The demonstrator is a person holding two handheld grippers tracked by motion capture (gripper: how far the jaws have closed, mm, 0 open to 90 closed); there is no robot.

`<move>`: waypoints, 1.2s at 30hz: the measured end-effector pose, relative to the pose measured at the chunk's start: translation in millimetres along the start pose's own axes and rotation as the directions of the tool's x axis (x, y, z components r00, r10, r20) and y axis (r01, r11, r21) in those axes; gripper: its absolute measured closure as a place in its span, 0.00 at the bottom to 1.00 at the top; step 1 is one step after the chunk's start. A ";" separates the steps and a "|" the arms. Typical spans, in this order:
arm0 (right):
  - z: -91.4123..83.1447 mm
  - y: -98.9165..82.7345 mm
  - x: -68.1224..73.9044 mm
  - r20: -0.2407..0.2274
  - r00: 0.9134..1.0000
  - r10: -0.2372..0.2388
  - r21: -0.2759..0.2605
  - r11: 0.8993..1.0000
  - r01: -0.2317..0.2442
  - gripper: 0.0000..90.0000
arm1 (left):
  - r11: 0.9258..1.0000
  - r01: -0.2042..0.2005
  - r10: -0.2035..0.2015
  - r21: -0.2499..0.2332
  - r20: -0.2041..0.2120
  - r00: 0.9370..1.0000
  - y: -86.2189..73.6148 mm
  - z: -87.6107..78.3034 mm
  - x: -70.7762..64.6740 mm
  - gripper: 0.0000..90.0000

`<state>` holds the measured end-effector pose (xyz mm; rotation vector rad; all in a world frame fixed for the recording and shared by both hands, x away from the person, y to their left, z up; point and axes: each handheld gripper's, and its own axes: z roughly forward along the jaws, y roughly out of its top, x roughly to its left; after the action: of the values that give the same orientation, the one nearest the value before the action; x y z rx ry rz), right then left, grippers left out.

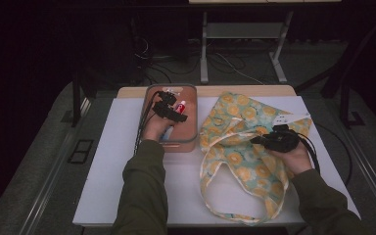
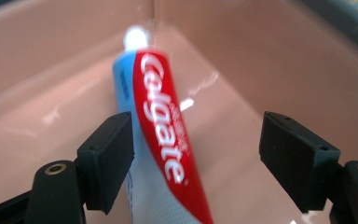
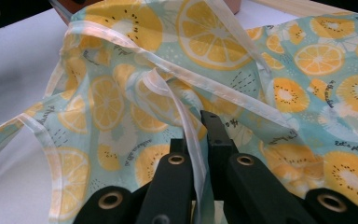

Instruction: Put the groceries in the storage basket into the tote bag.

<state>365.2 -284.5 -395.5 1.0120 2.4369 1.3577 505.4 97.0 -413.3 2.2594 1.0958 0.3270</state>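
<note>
Left gripper view showed the left gripper (image 2: 196, 156) apart around the toothpaste tube (image 2: 161, 140), pointing to 11 o'clock in the pink bin (image 2: 270, 51); the right gripper (image 3: 204, 154) clamped the fruit-print bag (image 3: 307, 84).

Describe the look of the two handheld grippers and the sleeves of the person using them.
Both the left gripper and the right gripper are matte black, each trailing a black cable. In the left gripper view its jaws end in blocky rectangular pads on arms with brass-ringed screw holes. The right gripper view shows the same brass-ringed holes. The sleeves are olive green and long.
</note>
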 end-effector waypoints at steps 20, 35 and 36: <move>-0.4 -2.4 0.3 0.006 1.000 0.002 0.002 1.000 -0.002 1.00 | 0.994 0.042 -0.043 0.099 0.004 0.999 -2.0 -2.9 3.6 0.84; 2.7 -2.7 -0.1 0.010 1.000 0.000 0.013 1.000 -0.001 1.00 | 0.994 -0.075 0.082 -0.076 0.088 0.993 24.4 -60.7 -11.9 0.84; 2.8 -2.7 -0.2 0.010 1.000 0.001 0.013 1.000 -0.001 1.00 | 0.993 -0.089 0.097 -0.081 0.098 0.991 26.5 -65.7 -15.5 0.84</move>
<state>365.4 -283.7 -399.3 1.0206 2.4418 1.3357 482.3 99.2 -344.7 2.2370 0.9131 0.2838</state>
